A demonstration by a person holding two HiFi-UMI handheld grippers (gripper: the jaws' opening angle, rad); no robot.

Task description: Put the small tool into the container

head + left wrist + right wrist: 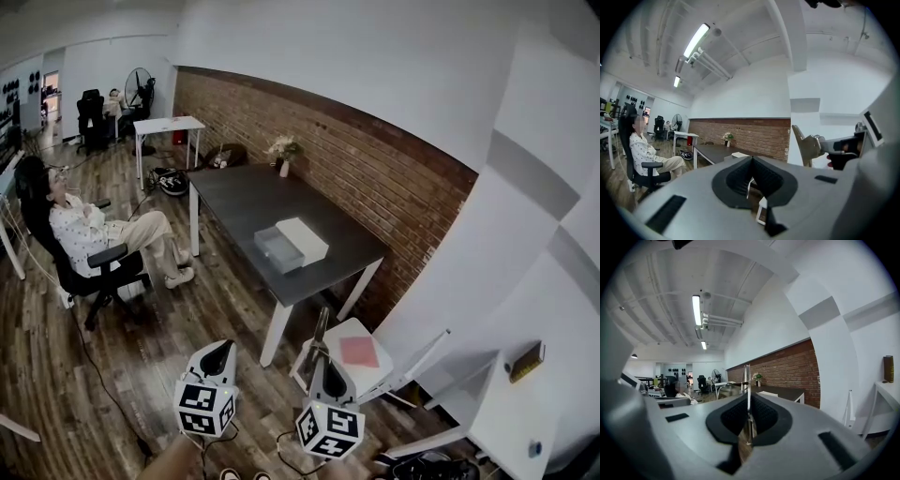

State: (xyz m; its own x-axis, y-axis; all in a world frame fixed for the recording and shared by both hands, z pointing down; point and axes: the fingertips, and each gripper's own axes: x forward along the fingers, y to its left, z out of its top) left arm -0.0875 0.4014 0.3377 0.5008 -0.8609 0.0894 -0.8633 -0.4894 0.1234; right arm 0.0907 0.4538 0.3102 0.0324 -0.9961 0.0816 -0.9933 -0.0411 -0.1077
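Small tool [747, 373] is showing edge-on in the right gripper [748, 401], clenched on it; left gripper view is showing its flat face. Left gripper [751, 163] is hanging closed, empty. Only head view is showing the container [278, 249], lying on the table [234, 202], well apart from the tool.

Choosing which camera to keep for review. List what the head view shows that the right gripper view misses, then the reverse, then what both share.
Head view only: the white chair with a pink sheet on it, and the right gripper's marker cube.
Right gripper view only: the ceiling light strips, and a close look at the right gripper shut on the thin tool.
Both: the tool, the brick wall, the dark table and the flower vase.
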